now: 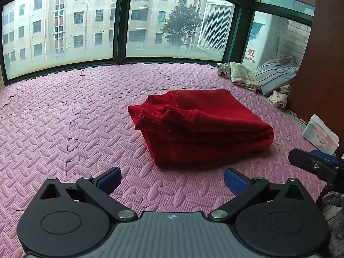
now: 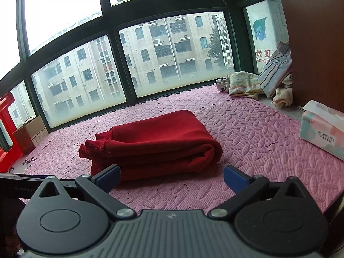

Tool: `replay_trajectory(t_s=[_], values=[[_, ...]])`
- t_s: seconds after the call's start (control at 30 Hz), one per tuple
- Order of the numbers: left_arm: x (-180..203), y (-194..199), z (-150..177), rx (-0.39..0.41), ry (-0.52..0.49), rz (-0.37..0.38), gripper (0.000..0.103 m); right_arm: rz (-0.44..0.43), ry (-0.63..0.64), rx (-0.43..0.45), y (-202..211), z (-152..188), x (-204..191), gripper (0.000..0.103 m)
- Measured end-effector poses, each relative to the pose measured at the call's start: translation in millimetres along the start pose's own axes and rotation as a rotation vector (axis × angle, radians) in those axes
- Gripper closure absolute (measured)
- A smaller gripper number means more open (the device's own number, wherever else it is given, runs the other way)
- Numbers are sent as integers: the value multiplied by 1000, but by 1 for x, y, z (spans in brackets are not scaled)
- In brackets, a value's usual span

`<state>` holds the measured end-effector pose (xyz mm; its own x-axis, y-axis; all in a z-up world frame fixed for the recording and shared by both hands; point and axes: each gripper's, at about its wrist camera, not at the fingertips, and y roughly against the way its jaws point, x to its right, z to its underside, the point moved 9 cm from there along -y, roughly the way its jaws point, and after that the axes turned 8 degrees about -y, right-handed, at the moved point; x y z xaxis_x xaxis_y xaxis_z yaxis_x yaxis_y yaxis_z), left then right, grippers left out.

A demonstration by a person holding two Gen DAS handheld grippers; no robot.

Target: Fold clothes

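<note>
- My left hand-held gripper (image 1: 172,179) is spread wide, its blue pads (image 1: 233,179) holding nothing, and it hovers over the pink foam mat (image 1: 64,118) just short of the garment.
- My right hand-held gripper (image 2: 171,177) is equally wide and empty; its left pad (image 2: 109,175) overlaps the near edge of the garment in the right wrist view, though I cannot tell whether it touches the cloth.
- In the left wrist view I see the right hand-held gripper's black body (image 1: 316,167) at the right edge, with a grey knit glove (image 1: 335,215) below it.
- The red sweater (image 1: 202,129) lies folded in a thick rectangular bundle in the middle of the mat, ribbed edges bunched at its left end and the rounded fold at its right.
- From the right wrist I see the same red sweater (image 2: 154,144) directly ahead, stacked in several layers.
- A tissue pack (image 2: 322,133) sits on the mat to the right, well apart from the sweater.
- A pile of other clothes (image 1: 262,75), including a striped piece and a pale printed one, lies in the far right corner by the window (image 1: 86,25).
- A brown cardboard box (image 2: 30,133) stands at the far left beside a red object I cannot identify.
</note>
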<state>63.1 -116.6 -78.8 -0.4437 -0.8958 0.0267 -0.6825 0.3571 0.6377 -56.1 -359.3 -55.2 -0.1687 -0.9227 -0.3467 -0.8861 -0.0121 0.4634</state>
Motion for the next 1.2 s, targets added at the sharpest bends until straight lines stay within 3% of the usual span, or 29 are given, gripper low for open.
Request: replay_trajectory(t_s=[0.8, 1.2], values=[[-10, -30, -11, -59, -15, 63, 0, 124, 56, -13, -15, 1, -25, 0], [-15, -19, -6, -44, 7, 19, 0, 143, 83, -35, -15, 9, -23, 0]])
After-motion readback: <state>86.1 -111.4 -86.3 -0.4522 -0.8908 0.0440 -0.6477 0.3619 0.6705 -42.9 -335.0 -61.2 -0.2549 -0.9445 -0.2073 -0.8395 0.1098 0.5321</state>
